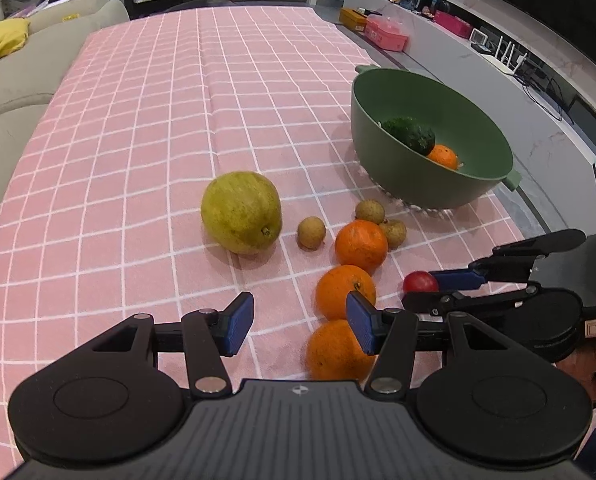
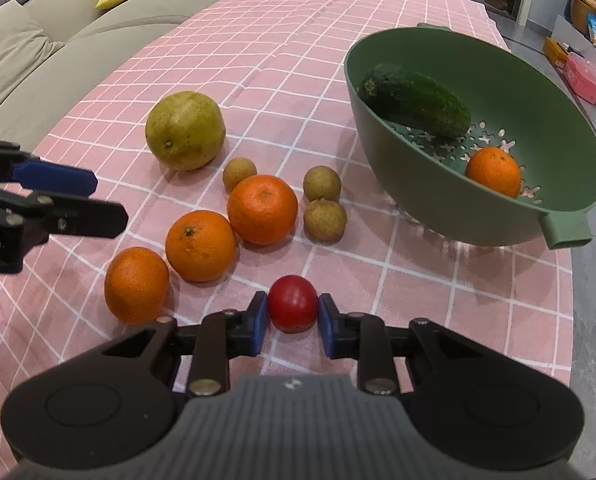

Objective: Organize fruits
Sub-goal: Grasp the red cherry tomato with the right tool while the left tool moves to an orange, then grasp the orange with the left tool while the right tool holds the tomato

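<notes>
- The small red fruit [image 2: 292,303] sits on the table [image 2: 258,40], near its front edge, between the pads of the right gripper [image 2: 292,320]. The pads stand just beside its two sides; whether they press it yet I cannot tell, though the fruit looks to rest on the cloth.
- The green colander bowl [image 2: 570,200] stands to the right, well apart from the red fruit. It already holds a dark green cucumber [image 2: 418,102] and one orange [image 2: 494,172].
- Left on the cloth: three oranges in a slanting row ( [image 2: 137,284], [image 2: 201,245], [image 2: 262,209]), three small brown longan-like fruits ( [image 2: 239,173], [image 2: 322,183], [image 2: 325,219]) clustered around the farthest orange, and a large yellow-green pomelo-like fruit [image 2: 185,130] behind them.
- The left gripper [image 1: 300,322] hovers over the near oranges with its jaws wide apart and nothing between them.
- By my judgement the task is early: two items are in the bowl, eight remain outside, and the red fruit looks to be the piece in hand.
- The pomelo-like fruit looks wide for the jaws and may prove the awkward one.
</notes>
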The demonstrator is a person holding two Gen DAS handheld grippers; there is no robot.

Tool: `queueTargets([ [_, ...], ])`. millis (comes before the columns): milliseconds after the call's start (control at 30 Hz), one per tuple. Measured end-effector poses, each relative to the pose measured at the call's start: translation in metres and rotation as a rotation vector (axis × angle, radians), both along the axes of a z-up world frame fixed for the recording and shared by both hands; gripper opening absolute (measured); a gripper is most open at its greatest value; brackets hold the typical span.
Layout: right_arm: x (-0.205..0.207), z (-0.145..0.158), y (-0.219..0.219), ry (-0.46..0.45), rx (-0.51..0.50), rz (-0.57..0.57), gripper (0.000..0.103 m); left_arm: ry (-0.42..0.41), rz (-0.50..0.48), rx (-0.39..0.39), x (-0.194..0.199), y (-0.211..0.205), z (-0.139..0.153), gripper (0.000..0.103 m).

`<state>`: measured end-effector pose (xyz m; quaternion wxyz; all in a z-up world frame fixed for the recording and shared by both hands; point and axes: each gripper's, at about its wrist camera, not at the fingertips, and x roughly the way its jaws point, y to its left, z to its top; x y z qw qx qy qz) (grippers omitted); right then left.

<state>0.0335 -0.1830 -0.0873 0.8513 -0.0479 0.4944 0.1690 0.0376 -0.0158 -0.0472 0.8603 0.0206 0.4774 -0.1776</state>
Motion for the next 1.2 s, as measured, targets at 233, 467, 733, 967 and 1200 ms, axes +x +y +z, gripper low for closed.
queueTargets([
  [233, 0.002, 0.006, -0.007, -0.008, 0.01, -0.024, 0.023, 0.03, -0.048, 0.005, -0.007, -0.012, -0.009, 0.063],
  [467, 0.003, 0.009, -0.01, -0.011, 0.014, -0.034, 0.023, 0.053, -0.083, 0.024, -0.014, -0.02, -0.023, 0.063],
  [733, 0.005, 0.009, -0.015, -0.009, 0.014, -0.048, 0.023, 0.062, -0.092, 0.034, -0.014, -0.023, -0.032, 0.063],
  [967, 0.005, 0.009, -0.016, -0.008, 0.015, -0.05, 0.023, 0.074, -0.102, 0.037, -0.013, -0.025, -0.038, 0.063],
  [1200, 0.005, 0.009, -0.017, -0.008, 0.015, -0.051, 0.023, 0.08, -0.104, 0.026, -0.011, -0.026, -0.042, 0.051],
])
